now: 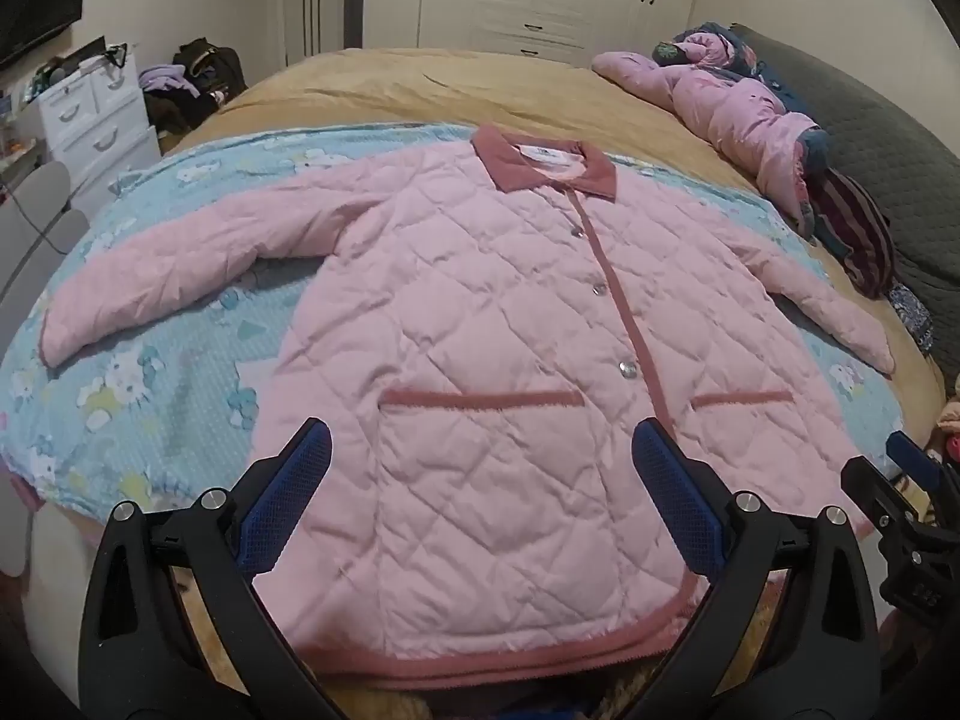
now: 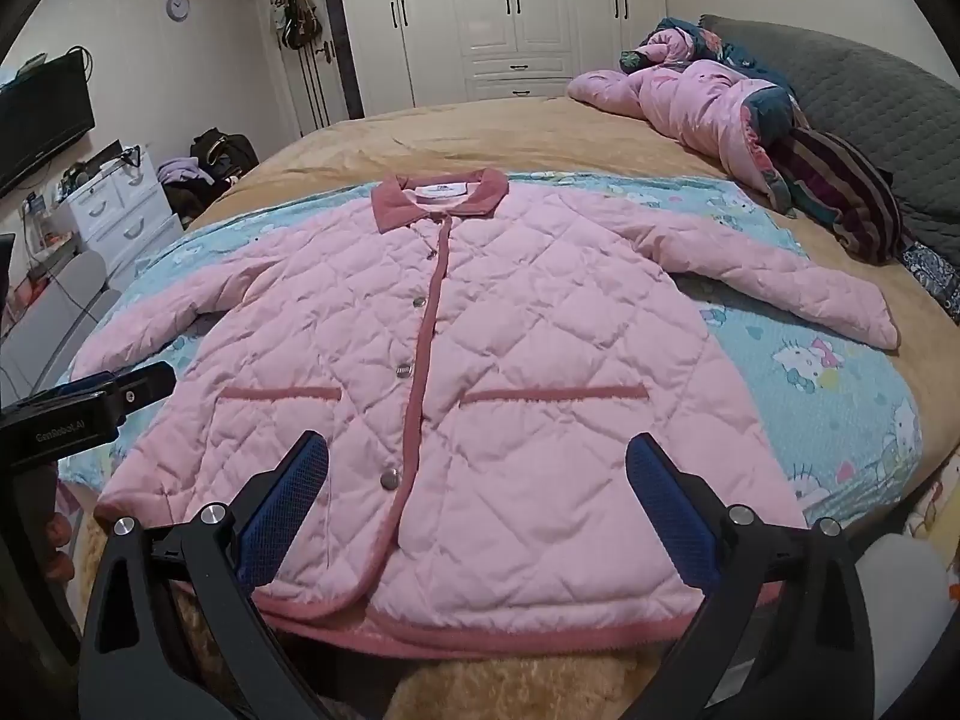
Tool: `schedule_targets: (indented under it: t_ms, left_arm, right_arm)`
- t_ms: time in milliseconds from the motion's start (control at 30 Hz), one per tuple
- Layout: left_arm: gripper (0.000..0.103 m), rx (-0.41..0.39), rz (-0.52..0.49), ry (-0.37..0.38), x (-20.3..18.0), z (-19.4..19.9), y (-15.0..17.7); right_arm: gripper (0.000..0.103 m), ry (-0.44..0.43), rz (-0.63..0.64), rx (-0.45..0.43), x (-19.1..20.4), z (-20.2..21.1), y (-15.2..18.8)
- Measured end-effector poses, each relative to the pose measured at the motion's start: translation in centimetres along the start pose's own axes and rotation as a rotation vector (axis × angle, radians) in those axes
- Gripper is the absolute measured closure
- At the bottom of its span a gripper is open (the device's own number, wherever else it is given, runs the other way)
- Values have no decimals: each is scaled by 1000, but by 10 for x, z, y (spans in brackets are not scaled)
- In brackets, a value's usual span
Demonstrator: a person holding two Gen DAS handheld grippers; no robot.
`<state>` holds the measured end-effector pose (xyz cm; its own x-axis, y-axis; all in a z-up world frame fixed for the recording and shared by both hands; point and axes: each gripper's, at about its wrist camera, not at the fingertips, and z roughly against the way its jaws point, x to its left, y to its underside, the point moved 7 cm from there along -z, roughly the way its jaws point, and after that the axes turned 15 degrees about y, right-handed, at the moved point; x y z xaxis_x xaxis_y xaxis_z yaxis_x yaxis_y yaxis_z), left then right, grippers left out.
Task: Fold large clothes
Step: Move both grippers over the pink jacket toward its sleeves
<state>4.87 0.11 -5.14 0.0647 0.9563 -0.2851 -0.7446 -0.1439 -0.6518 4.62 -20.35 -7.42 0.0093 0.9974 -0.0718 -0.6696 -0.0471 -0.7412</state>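
A pink quilted jacket with a dark pink collar lies flat and face up on a blue cartoon-print sheet, buttoned, both sleeves spread out to the sides. It also shows in the right wrist view. My left gripper is open and empty, hovering over the jacket's lower left part near the hem. My right gripper is open and empty over the lower right part near the hem. The right gripper shows at the left wrist view's right edge, and the left gripper at the right wrist view's left edge.
The sheet lies on a tan bed cover. A heap of pink and dark clothes and a striped item lie at the far right by a grey headboard cushion. White drawers and wardrobes stand beyond.
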Motion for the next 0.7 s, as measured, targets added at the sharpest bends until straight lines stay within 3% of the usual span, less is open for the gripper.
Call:
schedule_targets:
  t_ms: [367,700]
  left_arm:
    - [9,0,-11,-26,6,-21,-45]
    - [9,7,-35,-12,-15,-57,-84]
  right_arm:
    - [4,11,-16,-17,-1,-25,-40]
    - [4,54,-85,17,-39,-69,-76]
